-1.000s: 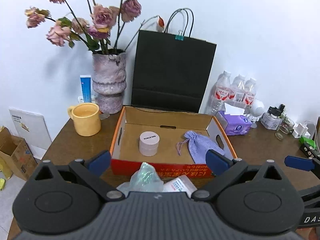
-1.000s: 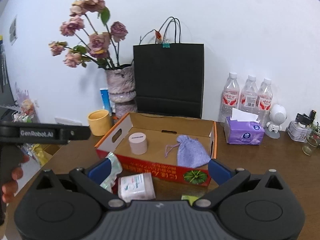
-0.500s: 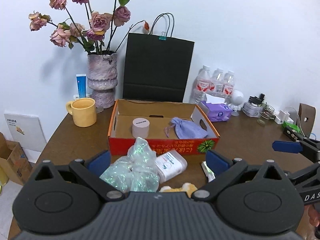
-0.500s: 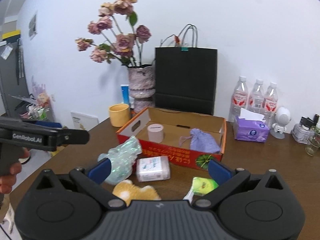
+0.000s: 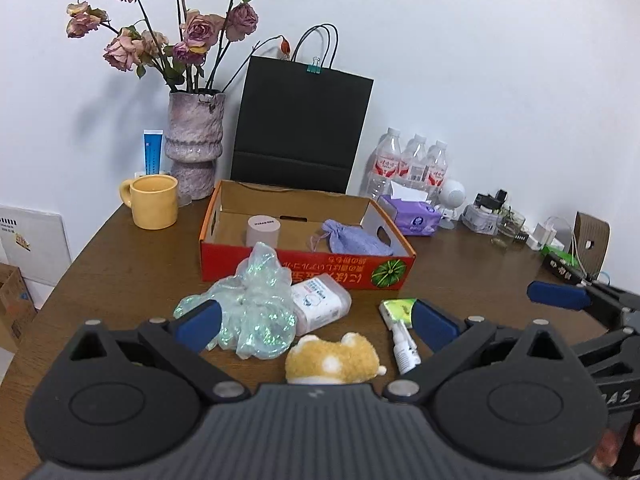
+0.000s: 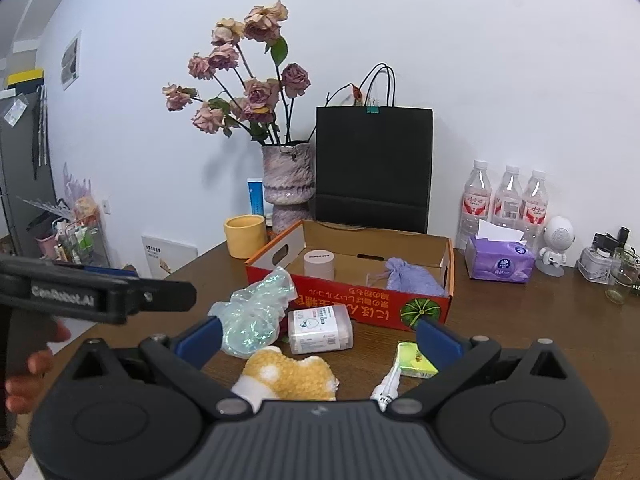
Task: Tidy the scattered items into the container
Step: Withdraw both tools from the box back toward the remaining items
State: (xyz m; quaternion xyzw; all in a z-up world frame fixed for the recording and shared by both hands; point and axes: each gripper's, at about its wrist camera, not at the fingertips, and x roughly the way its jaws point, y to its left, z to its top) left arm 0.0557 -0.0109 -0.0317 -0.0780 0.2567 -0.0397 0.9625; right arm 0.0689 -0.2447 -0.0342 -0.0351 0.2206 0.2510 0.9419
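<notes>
Two items, jar and lilac pouch, sit in the box | five wait on the near tabletop: iridescent bag, wipes pack, plush, spray bottle, green packet | left tool and right tool both gape open, empty

Both wrist views face the box from near, side by side

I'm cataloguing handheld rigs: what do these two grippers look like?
Both match: the left gripper and right gripper each have a matte black ribbed body, two round discs, silver pivot pins and blue-padded fingers. The left one's side reads "GenRobot.AI" in white. No cables or sleeves show.
</notes>
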